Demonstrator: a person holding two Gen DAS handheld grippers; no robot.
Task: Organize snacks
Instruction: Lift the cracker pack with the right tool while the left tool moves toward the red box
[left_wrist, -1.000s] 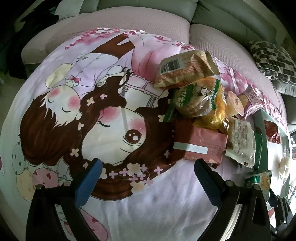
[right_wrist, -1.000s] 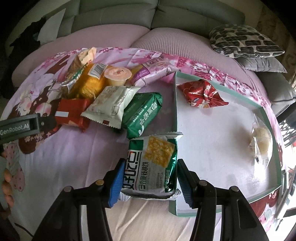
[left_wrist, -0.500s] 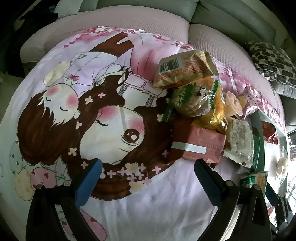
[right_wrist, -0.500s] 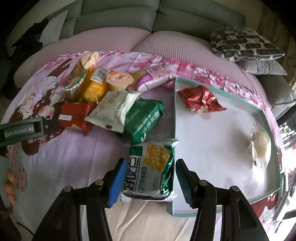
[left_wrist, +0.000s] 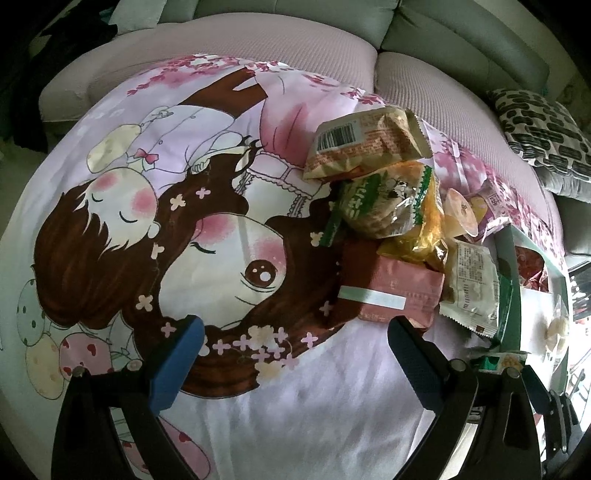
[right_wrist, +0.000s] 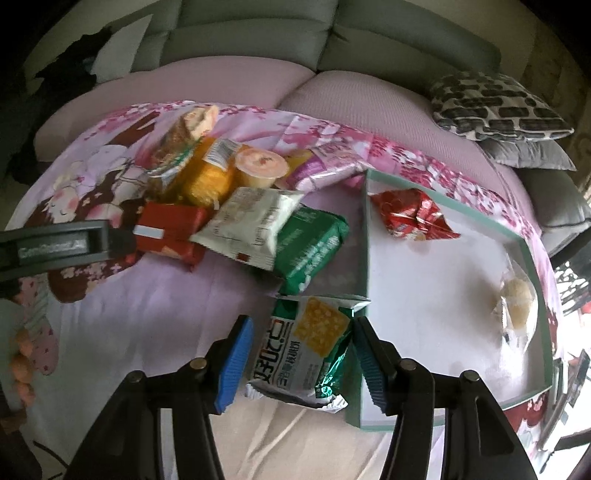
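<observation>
Grasping is underway: the right gripper (right_wrist: 301, 363), jaws wide, is straddling the cracker packet (right_wrist: 306, 350) leaning on the tray (right_wrist: 436, 295) edge; closing comes next, then lifting rightward into it.

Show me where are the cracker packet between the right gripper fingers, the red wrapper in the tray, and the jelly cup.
cracker packet (right_wrist: 308, 354), right wrist view, front face.
red wrapper (right_wrist: 412, 214), right wrist view, middle.
jelly cup (right_wrist: 261, 165), right wrist view, lid.
</observation>
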